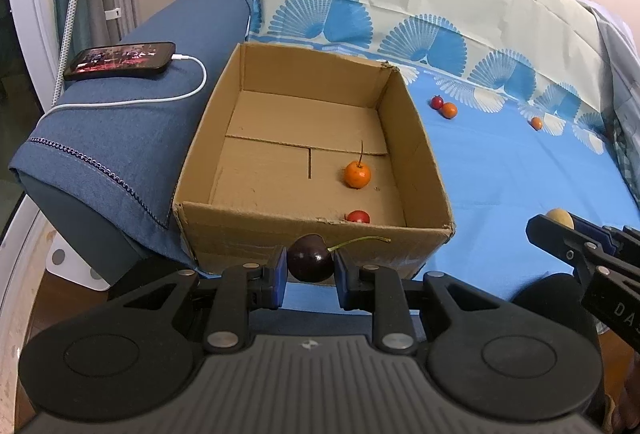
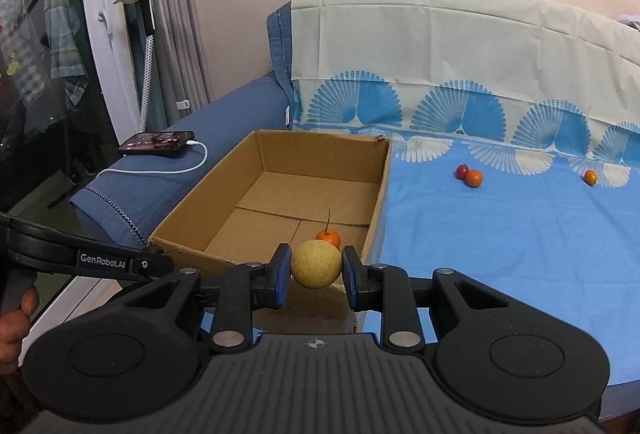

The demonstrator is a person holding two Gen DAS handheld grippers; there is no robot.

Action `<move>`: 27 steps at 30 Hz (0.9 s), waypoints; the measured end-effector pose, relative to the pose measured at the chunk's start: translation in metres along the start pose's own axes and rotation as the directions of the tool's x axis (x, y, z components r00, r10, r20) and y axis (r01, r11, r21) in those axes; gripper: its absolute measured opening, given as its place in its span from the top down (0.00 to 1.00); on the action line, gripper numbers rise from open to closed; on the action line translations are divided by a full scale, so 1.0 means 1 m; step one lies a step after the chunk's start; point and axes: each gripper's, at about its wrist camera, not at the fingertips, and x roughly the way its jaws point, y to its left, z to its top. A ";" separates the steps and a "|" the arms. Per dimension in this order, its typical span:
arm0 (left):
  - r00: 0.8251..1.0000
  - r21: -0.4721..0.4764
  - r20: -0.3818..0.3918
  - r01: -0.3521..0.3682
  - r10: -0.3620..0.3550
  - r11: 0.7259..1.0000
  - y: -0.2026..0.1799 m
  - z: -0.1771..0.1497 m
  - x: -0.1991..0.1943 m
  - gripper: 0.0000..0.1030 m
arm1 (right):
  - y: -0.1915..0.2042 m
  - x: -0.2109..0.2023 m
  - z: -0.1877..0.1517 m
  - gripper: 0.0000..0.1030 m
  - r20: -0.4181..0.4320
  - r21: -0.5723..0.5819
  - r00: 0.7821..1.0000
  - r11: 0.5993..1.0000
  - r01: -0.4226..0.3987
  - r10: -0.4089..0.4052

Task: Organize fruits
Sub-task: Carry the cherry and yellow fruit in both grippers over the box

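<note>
My left gripper is shut on a dark cherry with a green stem, held just outside the near wall of the open cardboard box. An orange fruit with a stem and a small red fruit lie inside the box. My right gripper is shut on a round yellow fruit over the box's near right corner, with the orange fruit behind it. On the blue sheet lie a red fruit and two small orange fruits.
A phone on a white charging cable rests on the blue padded armrest left of the box. The patterned sheet covers the surface right of the box. A hand holds the left gripper's handle. A window and curtain stand at far left.
</note>
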 end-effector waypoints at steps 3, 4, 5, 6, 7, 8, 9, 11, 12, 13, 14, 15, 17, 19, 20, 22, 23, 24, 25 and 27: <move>1.000 -0.002 0.001 -0.002 0.002 1.000 0.002 0.003 0.003 0.74 | -0.001 0.004 0.000 0.73 -0.007 -0.002 1.000 1.000 0.003 -0.003; 1.000 -0.004 0.001 -0.003 0.003 1.000 0.003 0.004 0.003 0.74 | -0.001 0.006 0.001 0.73 -0.010 -0.004 1.000 1.000 0.004 -0.004; 1.000 -0.005 0.001 -0.003 0.003 1.000 0.004 0.006 0.005 0.74 | 0.000 0.007 0.001 0.73 -0.012 -0.006 1.000 1.000 0.004 -0.004; 1.000 -0.007 0.002 -0.004 0.004 1.000 0.004 0.007 0.005 0.74 | 0.000 0.009 0.002 0.73 -0.013 -0.007 1.000 1.000 0.004 -0.004; 1.000 -0.007 0.003 -0.005 0.005 1.000 0.005 0.009 0.007 0.74 | 0.000 0.010 0.003 0.73 -0.015 -0.009 1.000 1.000 0.004 -0.004; 1.000 -0.008 0.003 -0.005 0.005 1.000 0.006 0.011 0.008 0.74 | 0.000 0.012 0.004 0.73 -0.018 -0.009 1.000 1.000 0.004 -0.004; 1.000 -0.009 0.002 -0.005 0.005 1.000 0.007 0.013 0.009 0.74 | 0.000 0.015 0.005 0.73 -0.021 -0.009 1.000 1.000 0.004 -0.004; 1.000 -0.009 0.001 -0.003 0.003 1.000 0.009 0.018 0.012 0.74 | 0.001 0.019 0.007 0.73 -0.025 -0.009 1.000 1.000 0.003 -0.003; 1.000 -0.009 0.003 -0.004 0.004 1.000 0.009 0.021 0.013 0.74 | 0.001 0.022 0.008 0.73 -0.026 -0.010 1.000 1.000 0.002 -0.002; 1.000 -0.007 0.006 -0.006 0.006 1.000 0.010 0.024 0.015 0.74 | 0.002 0.024 0.010 0.73 -0.025 -0.011 1.000 1.000 0.002 -0.002; 1.000 -0.007 0.008 -0.007 0.007 1.000 0.011 0.027 0.016 0.74 | 0.003 0.027 0.012 0.73 -0.025 -0.014 1.000 1.000 0.001 -0.001; 1.000 -0.008 0.011 -0.008 0.008 1.000 0.011 0.030 0.017 0.74 | 0.004 0.030 0.014 0.73 -0.024 -0.017 1.000 1.000 0.000 0.000; 1.000 -0.011 0.015 -0.011 0.011 1.000 0.012 0.035 0.020 0.74 | 0.005 0.037 0.017 0.73 -0.026 -0.023 1.000 1.000 -0.002 0.002; 1.000 -0.013 0.018 -0.013 0.014 1.000 0.013 0.042 0.024 0.74 | 0.006 0.044 0.020 0.73 -0.031 -0.029 1.000 1.000 -0.007 0.006; 1.000 -0.014 0.020 -0.015 0.015 1.000 0.013 0.044 0.026 0.74 | 0.006 0.048 0.021 0.73 -0.034 -0.032 0.999 0.999 -0.009 0.007; 1.000 -0.015 0.023 -0.017 0.017 1.000 0.015 0.050 0.030 0.74 | 0.008 0.056 0.024 0.73 -0.041 -0.039 0.999 0.999 -0.013 0.011; 1.000 -0.015 0.024 -0.019 0.020 1.000 0.015 0.052 0.032 0.74 | 0.008 0.060 0.025 0.73 -0.046 -0.041 0.999 0.999 -0.015 0.013; 0.999 -0.013 0.025 -0.022 0.022 1.000 0.015 0.055 0.035 0.74 | 0.009 0.064 0.026 0.73 -0.050 -0.043 0.999 0.999 -0.017 0.015; 0.999 -0.011 0.024 -0.024 0.024 1.000 0.015 0.058 0.038 0.74 | 0.009 0.068 0.027 0.73 -0.055 -0.045 0.998 0.999 -0.018 0.016; 0.999 -0.010 0.021 -0.025 0.025 1.000 0.014 0.063 0.044 0.74 | 0.010 0.078 0.028 0.73 -0.066 -0.048 0.998 0.999 -0.022 0.019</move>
